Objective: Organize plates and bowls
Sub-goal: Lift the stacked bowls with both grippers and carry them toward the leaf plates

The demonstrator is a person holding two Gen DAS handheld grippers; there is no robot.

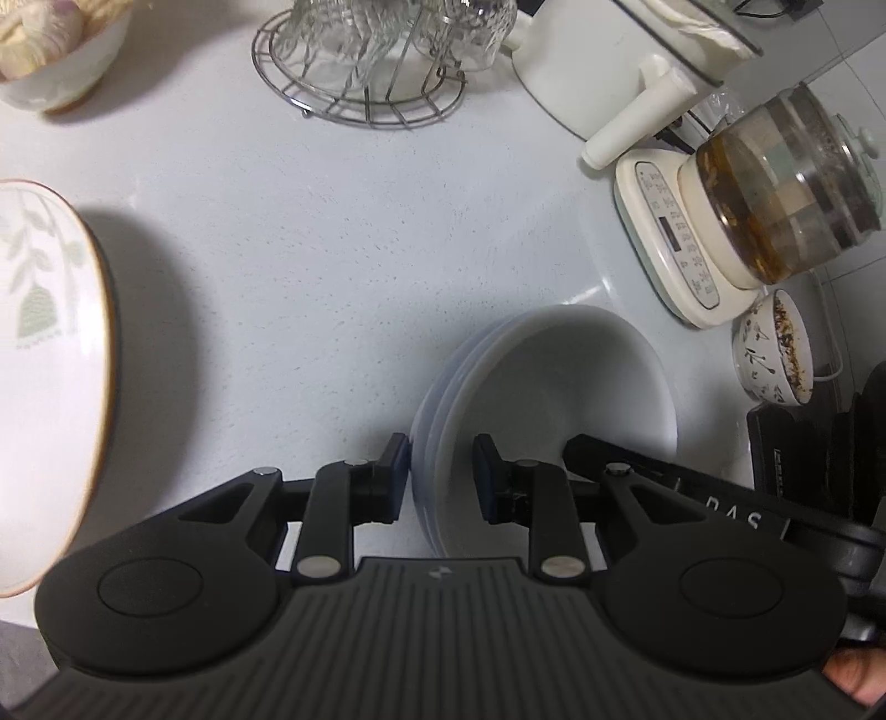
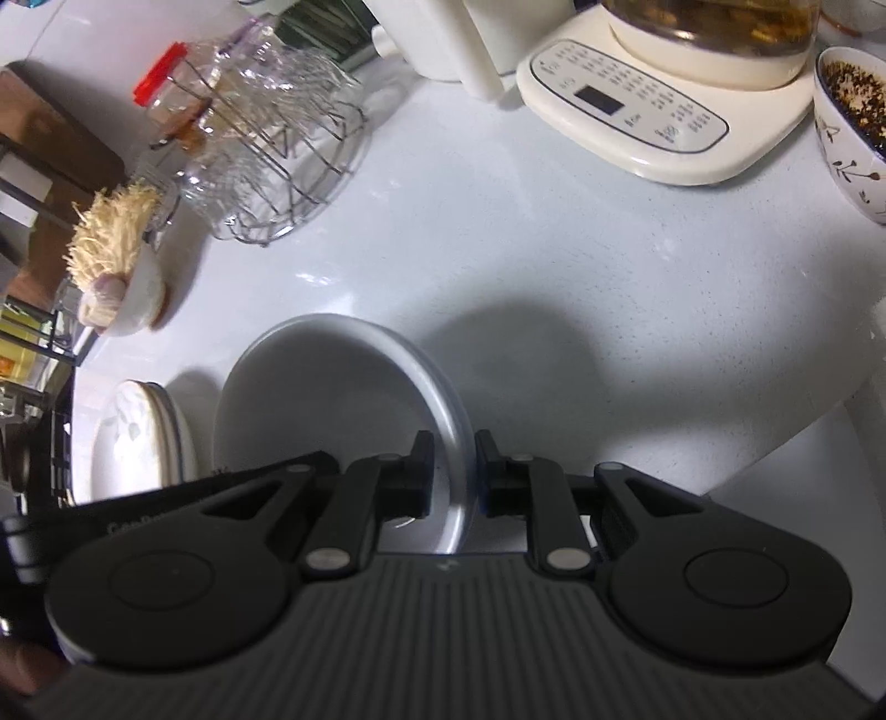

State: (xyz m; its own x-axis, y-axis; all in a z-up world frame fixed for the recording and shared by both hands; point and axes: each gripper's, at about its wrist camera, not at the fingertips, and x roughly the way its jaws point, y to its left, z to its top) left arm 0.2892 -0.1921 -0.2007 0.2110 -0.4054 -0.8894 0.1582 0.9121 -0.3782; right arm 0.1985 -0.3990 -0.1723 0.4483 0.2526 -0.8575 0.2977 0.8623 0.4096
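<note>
**Both grippers clamped on one stack of white bowls**

Left wrist view, from the left: a leaf-patterned plate [image 1: 50, 376] with a gold rim fills the left edge, cut off by the frame and blurred. Top left sits a white bowl of garlic [image 1: 52, 50], half out of frame. At centre top stands a wire rack of glasses [image 1: 376, 61], cropped above. Low in the middle, the left gripper [image 1: 441, 476] has its pads closed on the near rim of the stack of white bowls [image 1: 554, 376], which shows three nested rims here. Just right of it a second black tool reaches into the bowl; it is probably the right gripper, though only its arm shows. Further right are a white pot [image 1: 598, 72], a kettle base with a glass pot [image 1: 764, 210] and a small patterned bowl [image 1: 772, 349] with dark flecks.

Right wrist view, from the left: a stack of patterned plates [image 2: 138, 437] lies just beside the bowls, its full count hard to tell. The right gripper [image 2: 454, 471] is clenched on the right-hand rim of the same bowls [image 2: 332, 399]; here they read as a single bowl. The white countertop [image 2: 554, 277] carries a broad shadow beyond it
</note>
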